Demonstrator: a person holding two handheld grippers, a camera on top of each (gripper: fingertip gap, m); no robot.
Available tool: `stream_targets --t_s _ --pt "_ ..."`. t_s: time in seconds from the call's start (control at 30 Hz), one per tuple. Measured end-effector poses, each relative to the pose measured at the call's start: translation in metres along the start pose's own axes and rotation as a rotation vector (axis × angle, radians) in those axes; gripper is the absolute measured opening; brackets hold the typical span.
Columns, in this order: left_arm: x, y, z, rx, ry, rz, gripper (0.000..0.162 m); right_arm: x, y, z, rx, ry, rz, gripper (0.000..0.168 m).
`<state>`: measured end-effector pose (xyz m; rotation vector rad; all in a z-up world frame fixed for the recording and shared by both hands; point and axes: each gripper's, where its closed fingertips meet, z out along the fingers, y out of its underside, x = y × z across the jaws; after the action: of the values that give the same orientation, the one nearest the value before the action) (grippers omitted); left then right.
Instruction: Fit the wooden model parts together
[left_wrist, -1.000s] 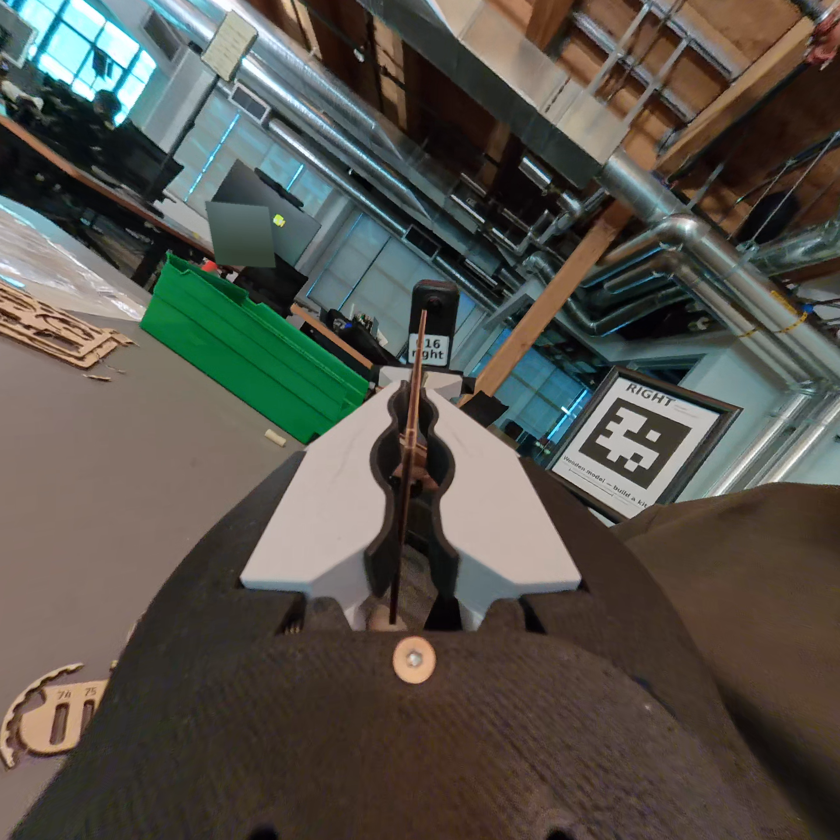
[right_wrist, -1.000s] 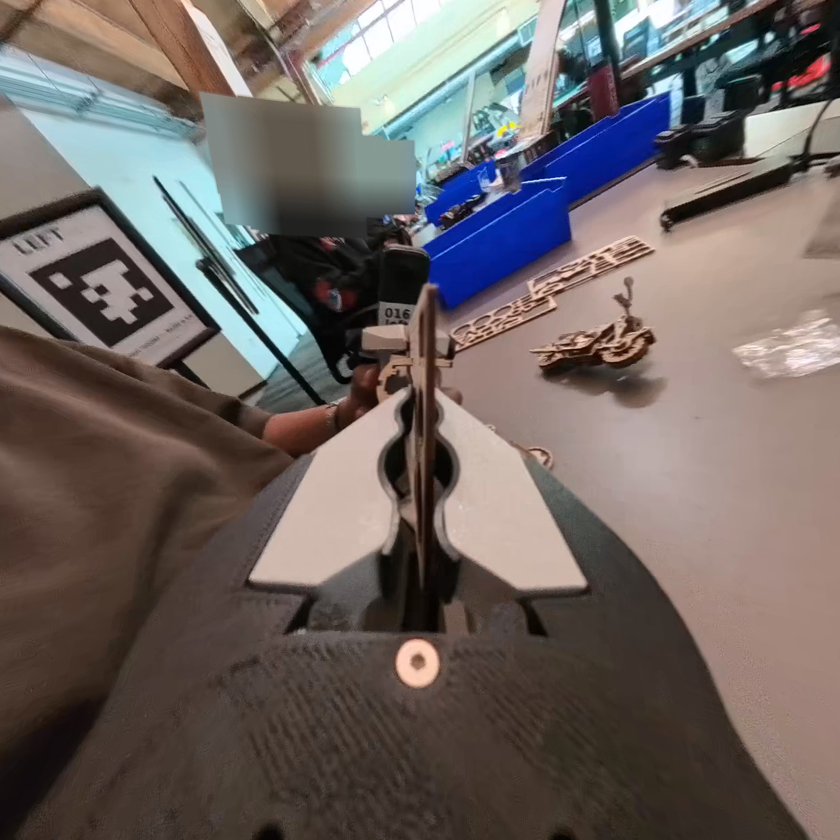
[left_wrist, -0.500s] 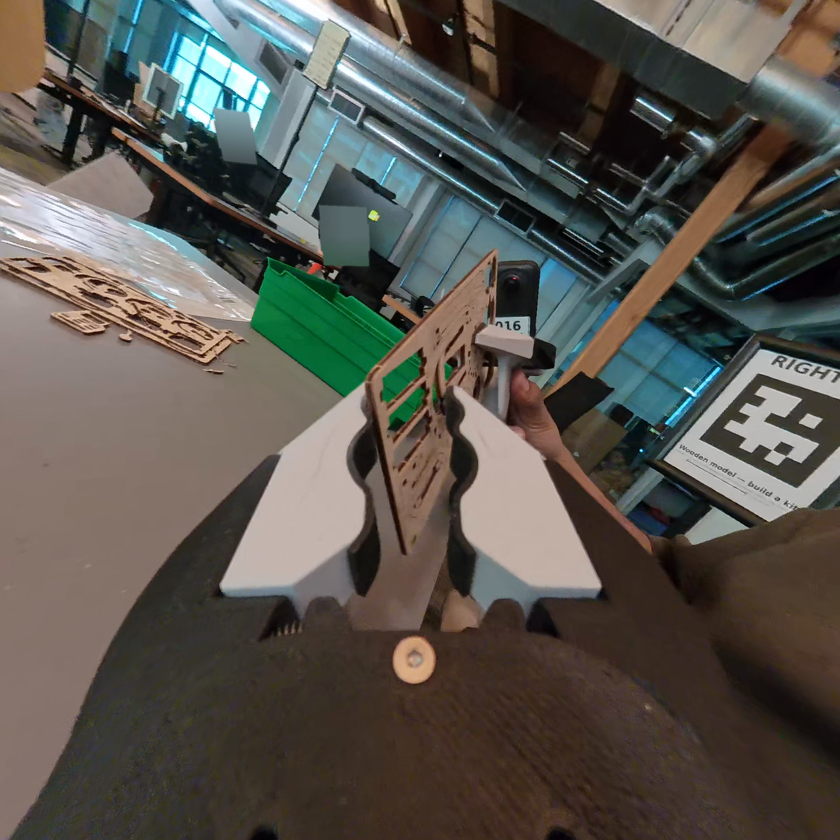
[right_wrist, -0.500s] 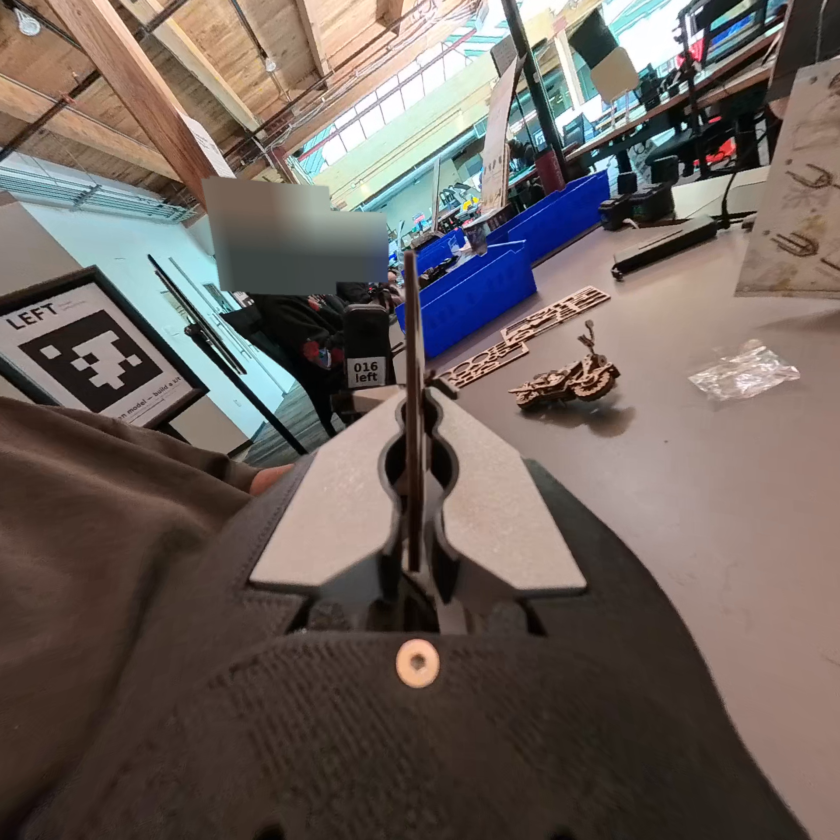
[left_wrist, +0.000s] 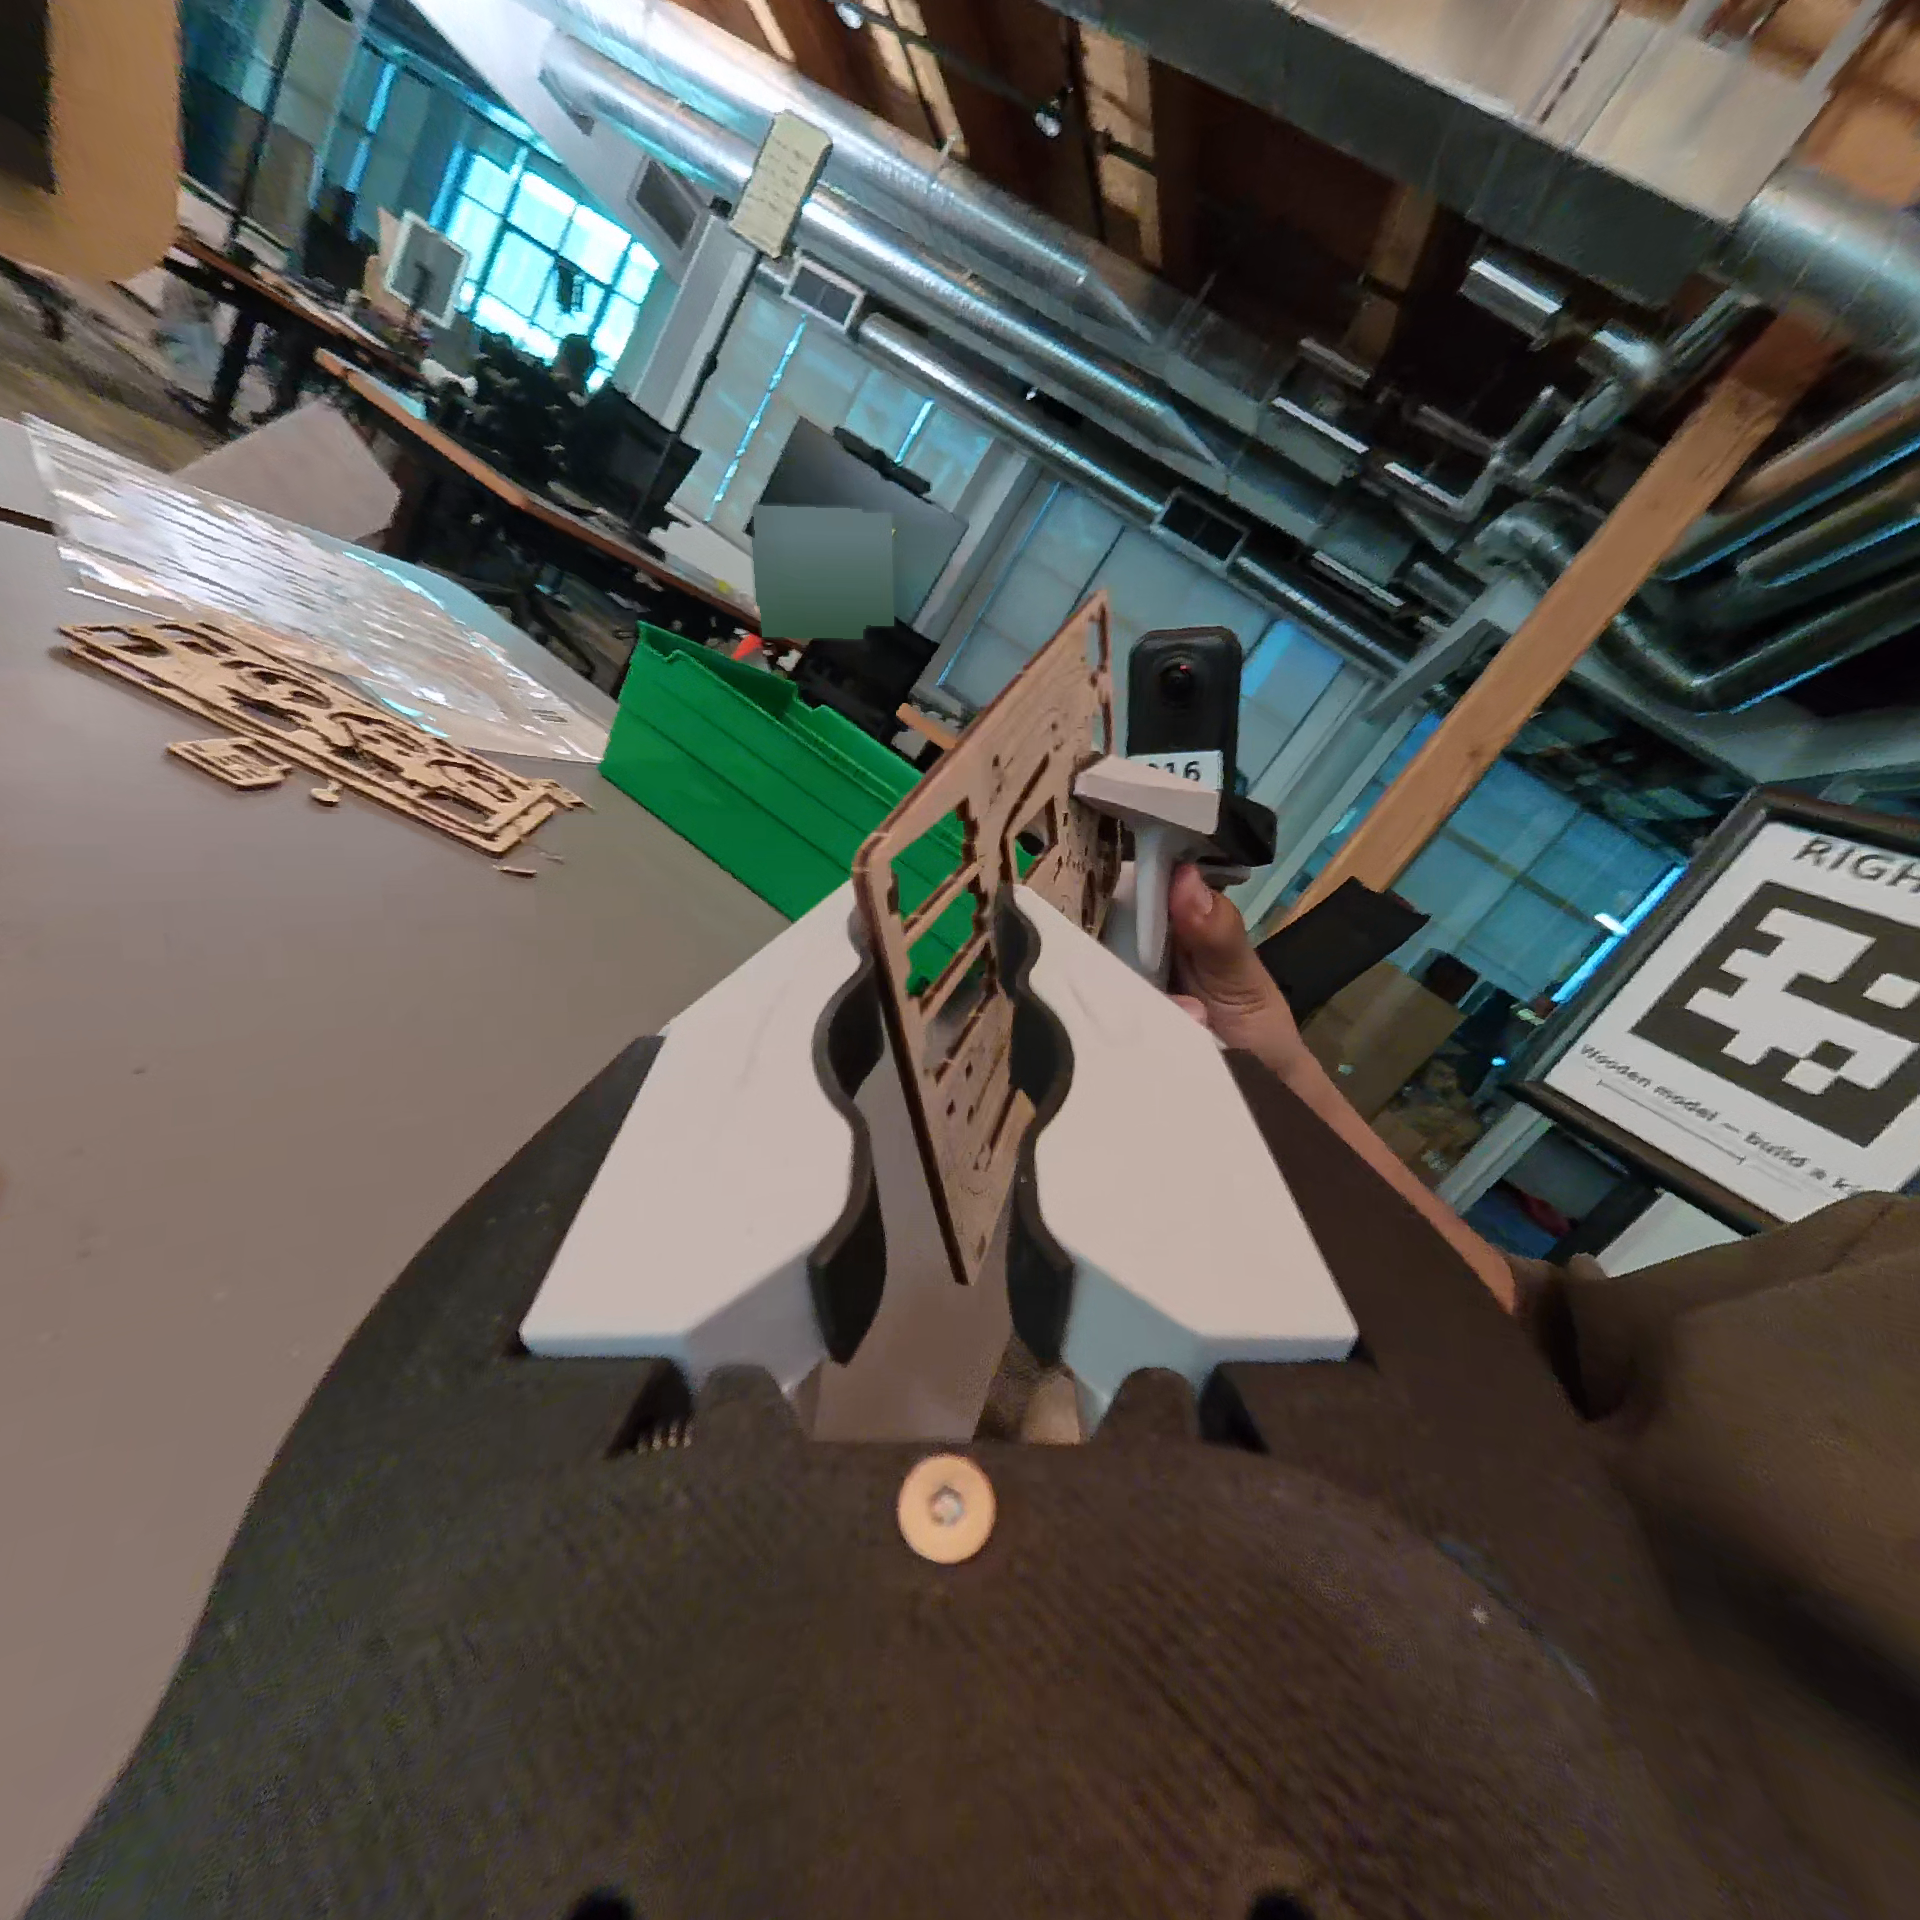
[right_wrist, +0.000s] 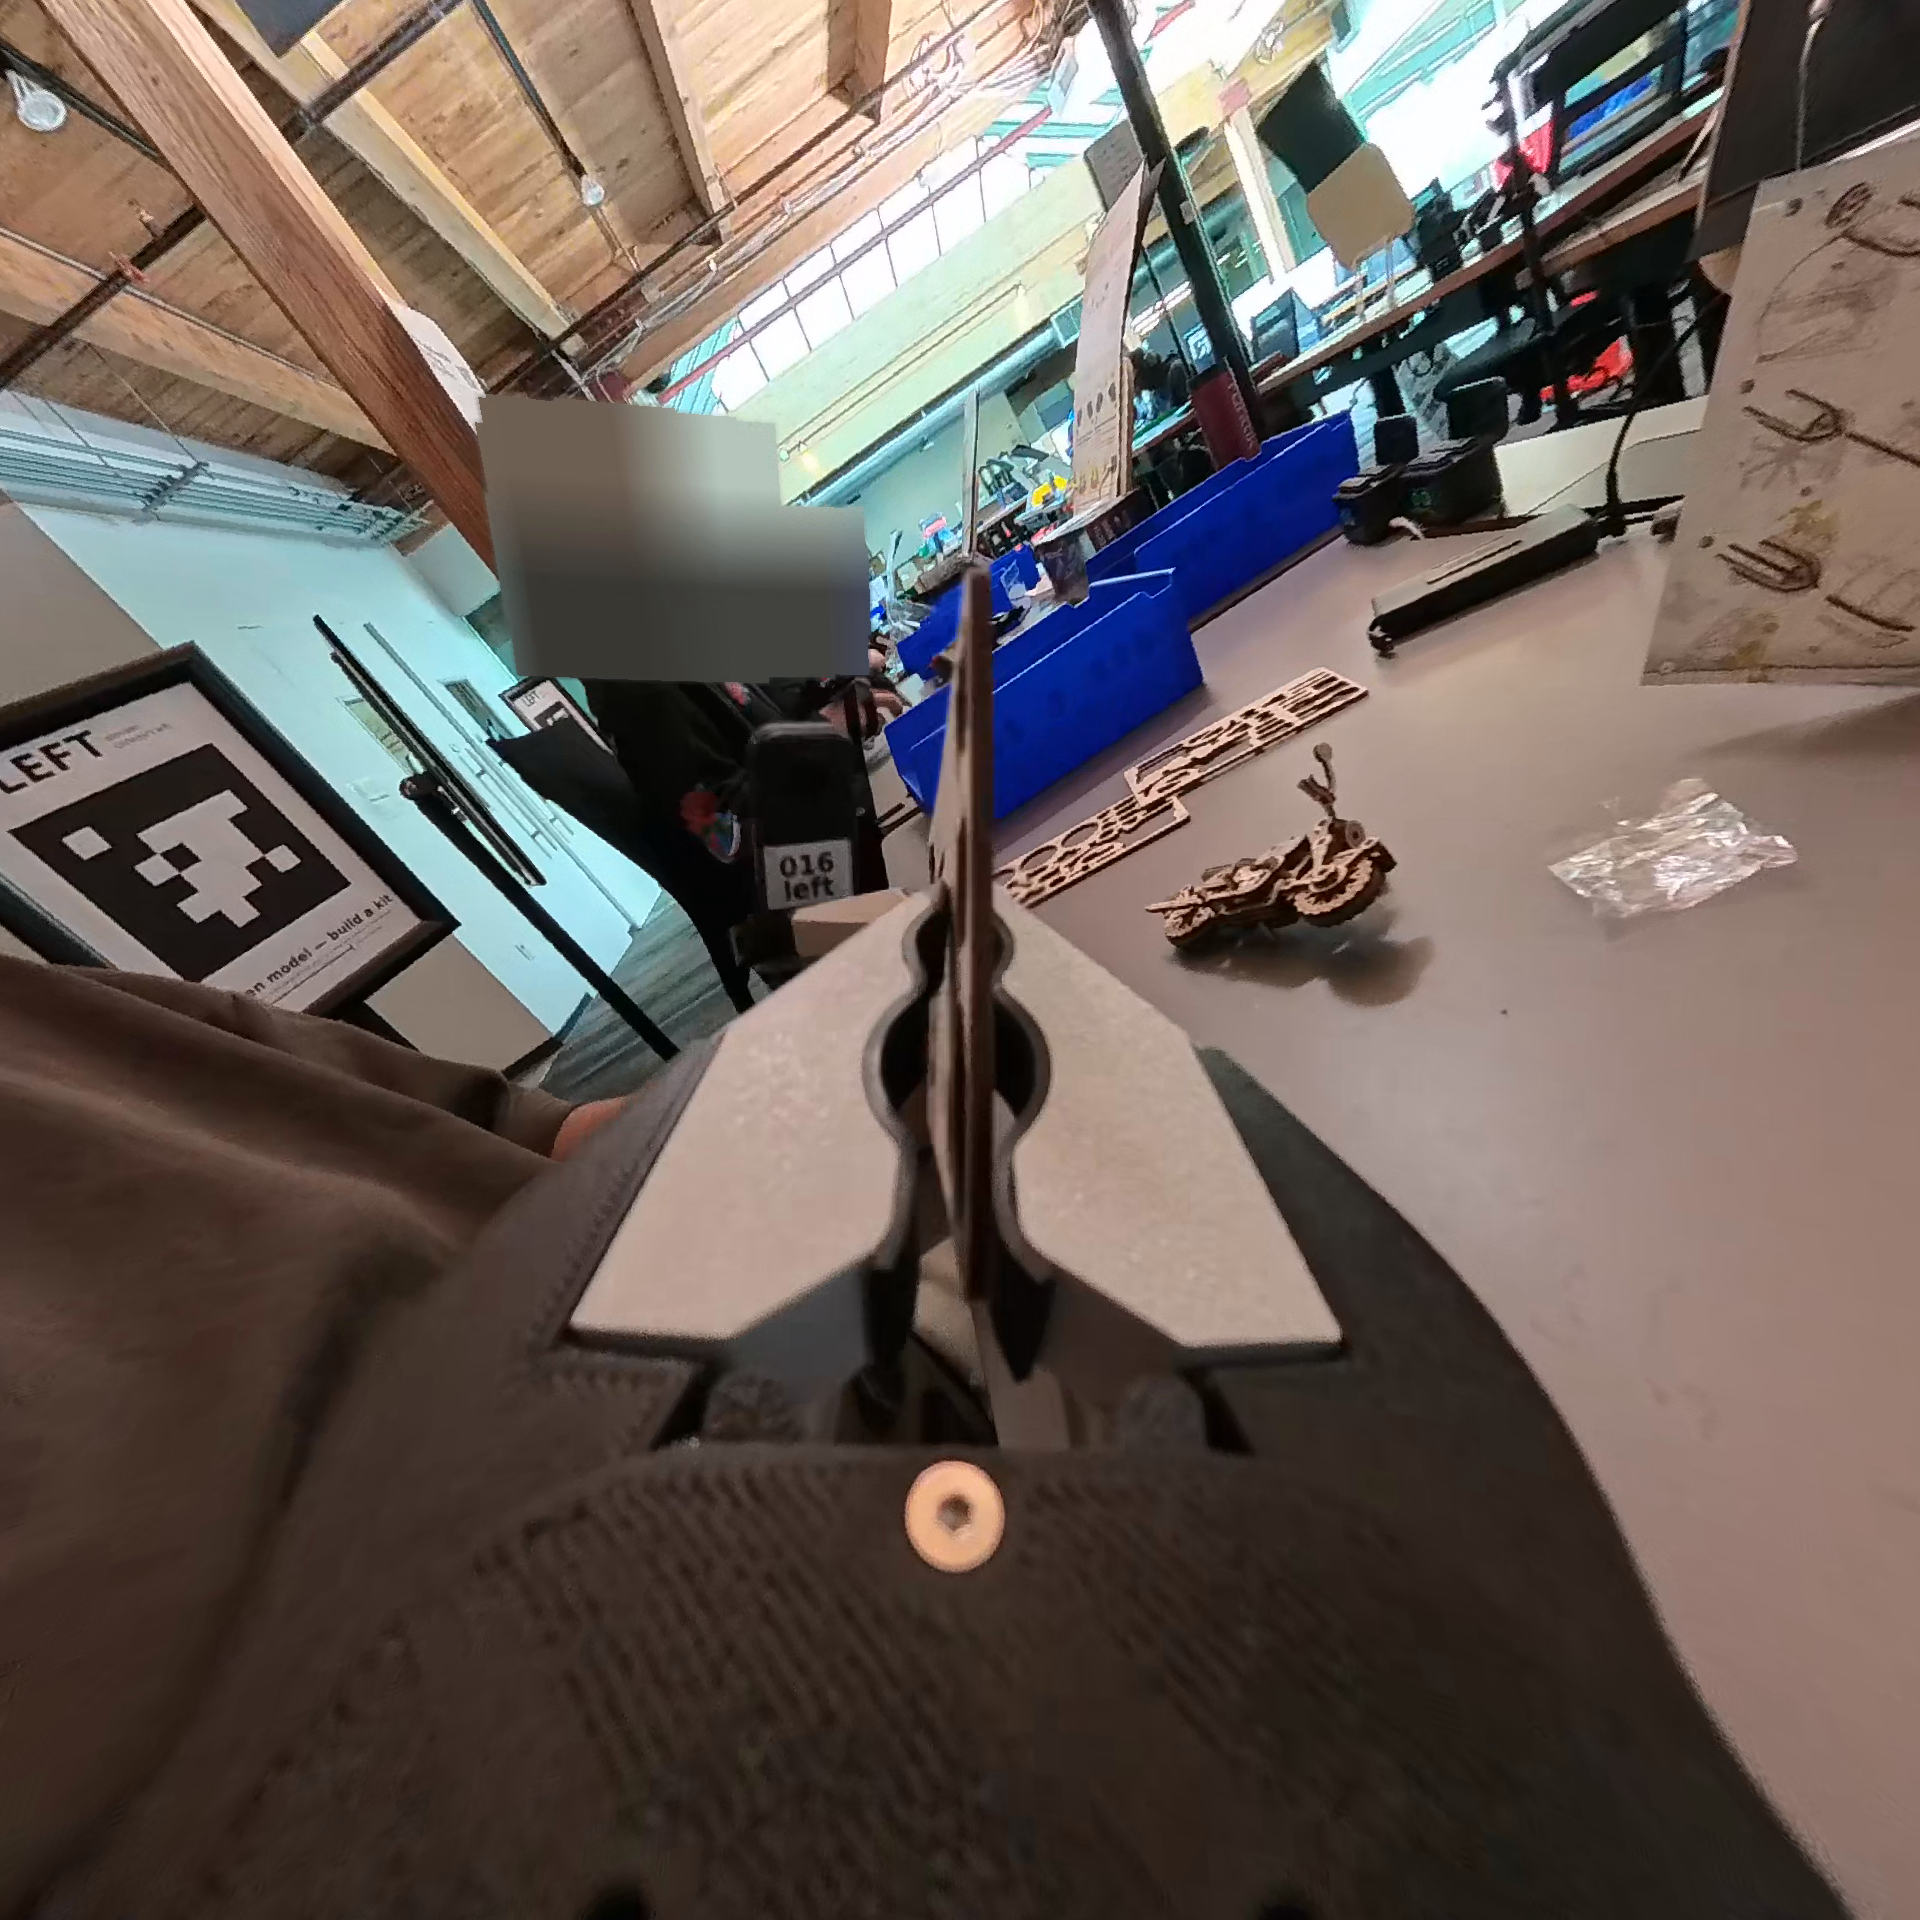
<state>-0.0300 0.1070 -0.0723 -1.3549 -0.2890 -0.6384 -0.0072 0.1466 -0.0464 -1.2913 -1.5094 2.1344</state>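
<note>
Standing edge-on between the right gripper (right_wrist: 961, 935) jaws, pinched, the wooden sheet (left_wrist: 997, 904) crosses the left gripper (left_wrist: 935, 925) jaws, spread.

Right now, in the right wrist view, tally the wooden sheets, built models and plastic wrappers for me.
Wooden sheet clamped in the right gripper: 1
Flat wooden sheets on the table: 2
Built motorcycle model: 1
Crumpled plastic wrapper: 1
Total: 5

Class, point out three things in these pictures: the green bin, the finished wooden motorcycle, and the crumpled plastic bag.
Green bin (left_wrist: 727, 764), left wrist view, its side wall.
Wooden motorcycle (right_wrist: 1273, 888), right wrist view, its body.
Plastic bag (right_wrist: 1668, 847), right wrist view, its middle.
</note>
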Motion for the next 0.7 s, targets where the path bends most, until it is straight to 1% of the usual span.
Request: stream_targets --t_s 0.1,0.13,0.2,0.27,0.47,0.7 --pt "-0.004 0.008 0.003 -0.035 0.005 -0.054 0.023 -0.002 -0.003 0.001 0.023 0.012 -0.009 0.0" --pt "-0.004 0.009 0.003 -0.042 0.002 -0.055 0.028 -0.003 -0.003 0.001 0.021 0.014 -0.017 0.001" --pt "-0.003 0.007 0.003 -0.029 -0.009 -0.035 0.025 -0.005 -0.004 0.001 0.018 0.016 -0.034 0.0" --pt "-0.003 0.007 0.004 -0.036 -0.03 -0.019 0.026 -0.008 -0.005 0.001 0.014 0.021 -0.045 0.0" --pt "-0.014 0.008 0.002 -0.044 -0.136 -0.027 0.034 -0.018 -0.002 0.008 -0.037 0.085 -0.166 0.002" --pt "-0.022 0.002 -0.004 -0.014 -0.292 0.072 0.042 -0.024 0.003 0.014 -0.08 0.155 -0.282 0.004"
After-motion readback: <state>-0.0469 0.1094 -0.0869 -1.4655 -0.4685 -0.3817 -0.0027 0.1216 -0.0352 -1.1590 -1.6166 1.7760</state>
